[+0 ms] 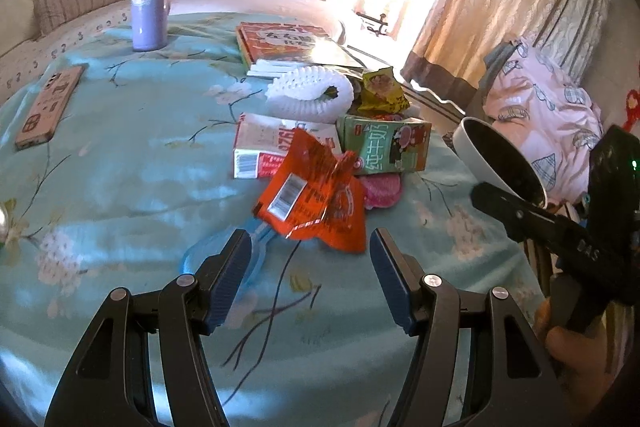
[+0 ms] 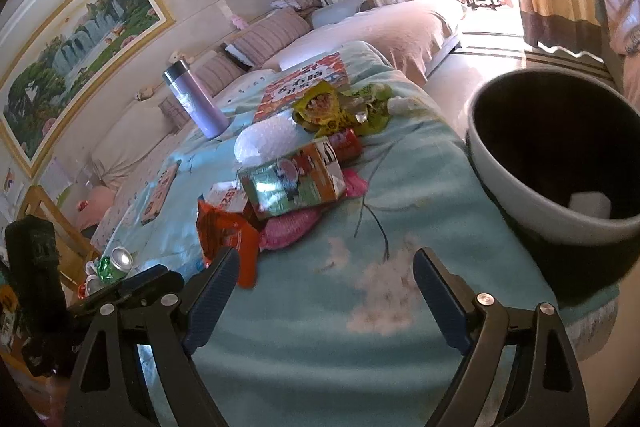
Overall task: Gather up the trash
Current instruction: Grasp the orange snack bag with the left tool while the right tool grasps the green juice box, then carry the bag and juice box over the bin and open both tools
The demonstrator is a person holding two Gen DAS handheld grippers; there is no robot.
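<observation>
1. The trash lies heaped mid-table on the teal cloth (image 1: pixel 120 167): a red wrapper (image 1: pixel 316 203) nearest, two cartons behind it (white (image 1: pixel 260 151), green (image 1: pixel 384 147)), a pink scrap (image 1: pixel 380 189), white foam (image 1: pixel 308 95) and a yellow packet (image 1: pixel 382 91).
2. The bin (image 2: pixel 556 163) stands at the table's right edge, just beside the right gripper (image 2: pixel 324 299); one white piece lies inside it.
3. The left gripper (image 1: pixel 310 279) has its jaws apart and empty. The wrapper sits just ahead of them, slightly right of centre, its long axis running diagonally, near-left to far-right.
4. The right gripper's jaws are also apart and empty; for them the wrapper (image 2: pixel 224 239) lies ahead-left, touching or nearly touching the left finger.
5. Judgement: the left gripper is squarer to the wrapper, so a short forward reach should do.
</observation>
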